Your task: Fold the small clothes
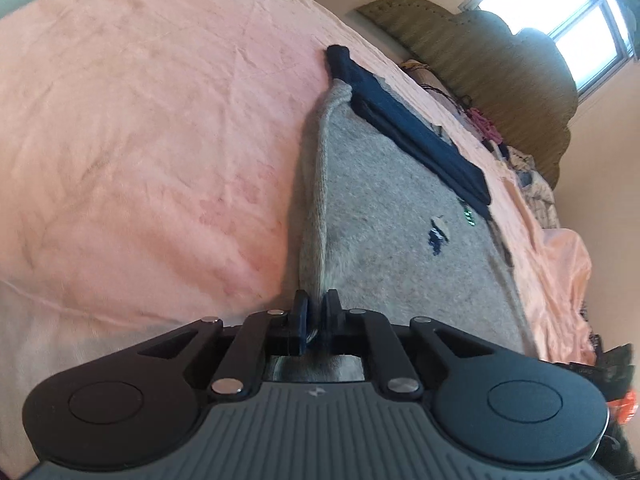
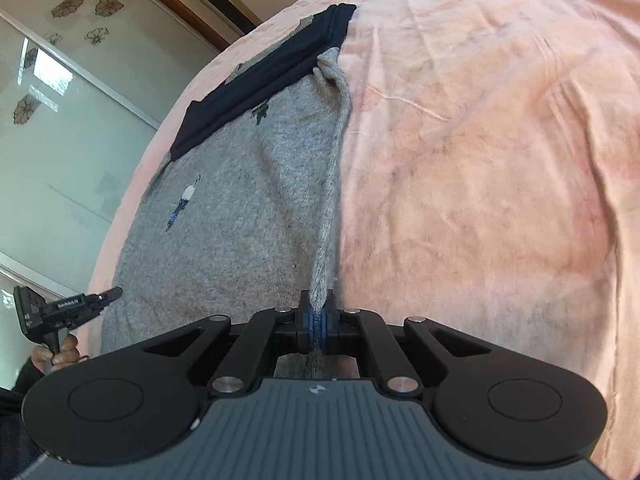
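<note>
A small grey knit sweater point(image 1: 392, 200) with a dark navy band point(image 1: 408, 128) and small embroidered marks lies on a pink bedsheet point(image 1: 140, 140). My left gripper point(image 1: 318, 308) is shut on the sweater's folded grey edge, which runs as a raised ridge away from the jaws. In the right wrist view the same sweater point(image 2: 224, 216) and navy band point(image 2: 264, 76) show. My right gripper point(image 2: 318, 308) is shut on the sweater's edge, which stretches taut toward the navy band. The left gripper point(image 2: 108, 294) shows at the far left, held by a hand.
The pink bedsheet point(image 2: 480, 160) covers the bed. A padded olive headboard point(image 1: 500, 64) and a heap of mixed clothes point(image 1: 528, 176) lie past the sweater under a bright window point(image 1: 560, 0). Glass sliding doors point(image 2: 60, 120) stand beyond the bed.
</note>
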Demonstrator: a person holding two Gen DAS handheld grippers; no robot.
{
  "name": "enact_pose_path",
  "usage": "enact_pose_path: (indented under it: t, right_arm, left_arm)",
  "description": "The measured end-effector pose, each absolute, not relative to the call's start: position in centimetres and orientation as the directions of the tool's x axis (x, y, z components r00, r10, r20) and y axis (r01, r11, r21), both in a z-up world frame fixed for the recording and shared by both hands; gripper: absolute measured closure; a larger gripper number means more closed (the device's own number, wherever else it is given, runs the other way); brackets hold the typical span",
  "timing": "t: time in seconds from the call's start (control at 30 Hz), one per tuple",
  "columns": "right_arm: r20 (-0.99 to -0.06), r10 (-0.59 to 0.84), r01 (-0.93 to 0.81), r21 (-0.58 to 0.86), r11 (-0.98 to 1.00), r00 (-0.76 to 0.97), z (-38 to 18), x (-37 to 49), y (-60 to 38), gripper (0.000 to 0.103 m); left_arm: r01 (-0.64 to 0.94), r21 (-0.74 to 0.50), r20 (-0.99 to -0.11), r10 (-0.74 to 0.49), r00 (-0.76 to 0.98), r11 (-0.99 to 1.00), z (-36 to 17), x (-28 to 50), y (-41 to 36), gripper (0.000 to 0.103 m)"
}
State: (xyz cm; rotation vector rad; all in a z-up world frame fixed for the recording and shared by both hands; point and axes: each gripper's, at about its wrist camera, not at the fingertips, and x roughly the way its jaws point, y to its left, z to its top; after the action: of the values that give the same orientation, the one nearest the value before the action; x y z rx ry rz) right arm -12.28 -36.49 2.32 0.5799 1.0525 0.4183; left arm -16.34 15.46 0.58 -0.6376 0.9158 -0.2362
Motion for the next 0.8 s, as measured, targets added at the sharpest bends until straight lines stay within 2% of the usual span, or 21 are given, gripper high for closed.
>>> enact_pose_path:
  t: [0.03, 0.07, 0.1, 0.13, 0.17, 0.23, 0.27, 0.3, 0.33, 0.37, 0.53, 0.63, 0.7, 0.77, 0.8]
  right_arm:
    - [-0.672, 0.594, -0.039, 0.647, 0.762, 0.442, 2.3, -12.6, -36.6, 0.081]
    - [-0.651, 0.618, -0.043, 0.673, 0.739, 0.441, 2.4, -13.1, -36.8, 0.072]
    - [-0.624, 0.649, -0.055, 0.701, 0.711, 0.435, 2.5, -13.8, -36.9, 0.051]
    - [-0.599, 0.680, -0.068, 0.727, 0.683, 0.422, 2.6, -14.4, -36.8, 0.037]
    - [-0.578, 0.714, -0.078, 0.753, 0.653, 0.396, 2.6, -15.1, -36.5, 0.034]
    - [-0.570, 0.741, -0.078, 0.772, 0.631, 0.354, 2.1, -15.9, -35.5, 0.036]
    - [-0.564, 0.747, -0.085, 0.775, 0.626, 0.352, 2.1, -16.3, -35.1, 0.036]
    - [-0.571, 0.745, -0.083, 0.772, 0.630, 0.345, 2.1, -16.3, -34.6, 0.047]
    - [-0.593, 0.735, -0.077, 0.759, 0.647, 0.330, 2.0, -16.3, -34.3, 0.077]
    - [-0.623, 0.719, -0.073, 0.738, 0.671, 0.309, 1.7, -16.1, -34.0, 0.093]
    - [-0.672, 0.663, -0.110, 0.670, 0.734, 0.330, 3.2, -16.3, -34.8, 0.093]
    - [-0.685, 0.652, -0.090, 0.664, 0.742, 0.325, 3.0, -16.4, -35.6, 0.093]
    - [-0.660, 0.680, -0.072, 0.698, 0.712, 0.319, 2.0, -16.3, -35.9, 0.093]
    - [-0.633, 0.697, -0.053, 0.726, 0.685, 0.336, 1.7, -16.5, -36.2, 0.083]
    - [-0.608, 0.714, -0.053, 0.748, 0.662, 0.346, 1.8, -16.7, -36.3, 0.070]
  left_arm:
    - [-0.076, -0.649, -0.640, -0.489, 0.593, 0.757, 0.4, -16.8, 15.9, 0.077]
    - [-0.083, -0.692, -0.613, -0.523, 0.593, 0.717, 0.2, -17.4, 16.3, 0.060]
    - [-0.090, -0.733, -0.584, -0.556, 0.592, 0.675, 0.0, -17.9, 16.7, 0.051]
    - [-0.090, -0.760, -0.560, -0.578, 0.594, 0.644, -0.2, -18.5, 16.8, 0.042]
    - [-0.092, -0.773, -0.548, -0.587, 0.596, 0.628, -0.3, -18.9, 16.8, 0.043]
    - [-0.093, -0.773, -0.546, -0.584, 0.601, 0.627, -0.4, -19.2, 16.4, 0.044]
    - [-0.094, -0.769, -0.549, -0.576, 0.606, 0.633, -0.4, -19.2, 16.2, 0.052]
    - [-0.103, -0.755, -0.565, -0.563, 0.603, 0.647, -0.4, -19.1, 16.0, 0.063]
    - [-0.119, -0.731, -0.598, -0.546, 0.586, 0.672, -0.4, -18.8, 15.9, 0.085]
    - [-0.128, -0.713, -0.619, -0.532, 0.578, 0.689, -0.4, -18.6, 16.1, 0.094]
    - [-0.106, -0.631, -0.661, -0.461, 0.592, 0.768, 1.2, -19.3, 17.8, 0.099]
    - [-0.108, -0.611, -0.695, -0.465, 0.548, 0.785, 0.4, -19.7, 18.4, 0.099]
    - [-0.108, -0.652, -0.676, -0.510, 0.532, 0.751, -0.2, -20.3, 18.5, 0.097]
    - [-0.117, -0.692, -0.651, -0.546, 0.527, 0.713, -0.4, -21.0, 18.6, 0.084]
    - [-0.118, -0.718, -0.631, -0.569, 0.528, 0.686, -0.6, -21.4, 18.8, 0.079]
